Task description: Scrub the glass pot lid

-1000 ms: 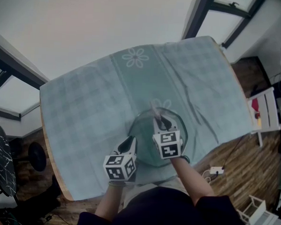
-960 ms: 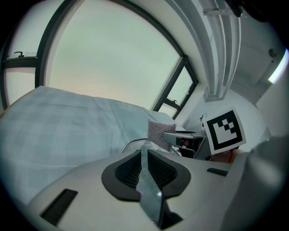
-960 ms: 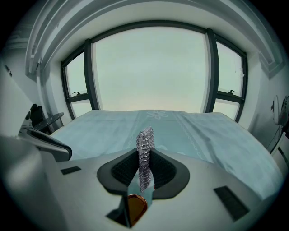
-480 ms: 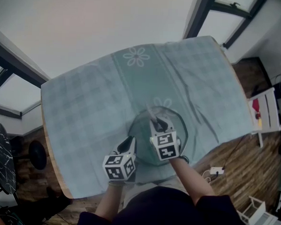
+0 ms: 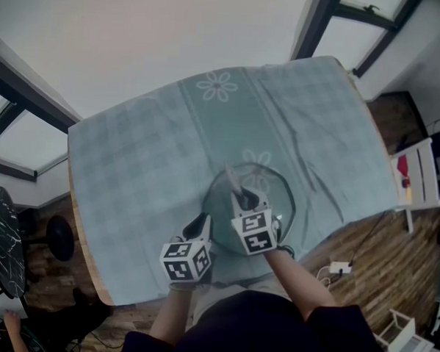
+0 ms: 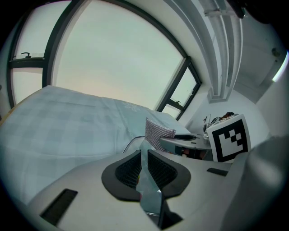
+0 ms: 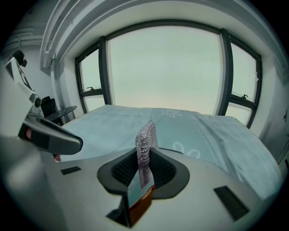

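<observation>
Head view suggests mid-scrub: left gripper (image 5: 200, 226) nips the lid (image 5: 281, 211) by its rim, right gripper (image 5: 248, 201) clamps a mesh pad (image 7: 145, 151) over the glass, whose cleanliness is unclear.

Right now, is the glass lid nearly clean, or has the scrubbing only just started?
Done: the left hand-held gripper is clamped on the rim of the round glass pot lid, which lies on the pale green checked tablecloth. In hand: the right hand-held gripper pinches a silvery mesh scrubbing cloth above the lid's middle. Left: the scrubbing itself. The pictures do not show how clean the glass is.
</observation>
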Tool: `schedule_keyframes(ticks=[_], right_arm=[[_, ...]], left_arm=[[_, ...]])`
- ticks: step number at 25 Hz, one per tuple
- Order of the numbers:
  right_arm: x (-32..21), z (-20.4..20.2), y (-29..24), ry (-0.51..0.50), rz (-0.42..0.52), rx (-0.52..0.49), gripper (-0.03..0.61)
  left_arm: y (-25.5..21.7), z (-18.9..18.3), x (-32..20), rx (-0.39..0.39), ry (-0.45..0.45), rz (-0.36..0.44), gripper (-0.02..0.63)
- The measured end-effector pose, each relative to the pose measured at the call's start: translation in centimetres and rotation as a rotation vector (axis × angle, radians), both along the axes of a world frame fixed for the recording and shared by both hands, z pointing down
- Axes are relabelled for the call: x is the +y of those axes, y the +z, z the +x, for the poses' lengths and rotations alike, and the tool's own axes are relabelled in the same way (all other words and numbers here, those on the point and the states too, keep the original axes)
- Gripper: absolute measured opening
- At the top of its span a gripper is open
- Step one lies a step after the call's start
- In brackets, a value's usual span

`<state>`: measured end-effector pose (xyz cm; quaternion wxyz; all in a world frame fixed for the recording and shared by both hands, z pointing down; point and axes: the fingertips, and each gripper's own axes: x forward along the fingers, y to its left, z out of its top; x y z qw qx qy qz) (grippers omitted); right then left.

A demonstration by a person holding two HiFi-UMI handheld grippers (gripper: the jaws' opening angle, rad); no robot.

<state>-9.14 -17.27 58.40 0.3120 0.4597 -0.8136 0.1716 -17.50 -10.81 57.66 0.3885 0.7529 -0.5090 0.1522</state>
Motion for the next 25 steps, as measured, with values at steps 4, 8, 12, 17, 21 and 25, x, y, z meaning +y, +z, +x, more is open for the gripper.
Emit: schedule_keyframes(ticks=[4,8,12,17,21,25], right_arm=[[1.0,-0.3,0.1,-0.027,0.010,0.023,0.078],[2.1,-0.8,0.1,-0.055,0.017,0.034,0.077],[3.5,-1.2,0.1,-0.089,0.023,0.051,0.077],[5.2,-1.8,0.3,-0.149,0.040,0.073,0.078],[6.9,-2.1,0.5,-0.181,0.032,0.087,0.077],[8.1,-2.2,0.7,-0.200,0.030,0.091,0.078]], left_arm=[[-0.1,0.0,0.4,0.003,-0.006,0.000,0.044],[-0.1,0.1,0.9,0.006,-0.009,0.002,0.044],[-0.4,0.0,1.6,0.006,-0.016,0.006,0.044],[-0.5,-0.3,2.5,0.003,-0.030,0.008,0.044],[-0.6,-0.4,3.5,-0.002,-0.039,0.007,0.044],[-0.5,-0.4,4.6,-0.007,-0.040,0.003,0.044]])
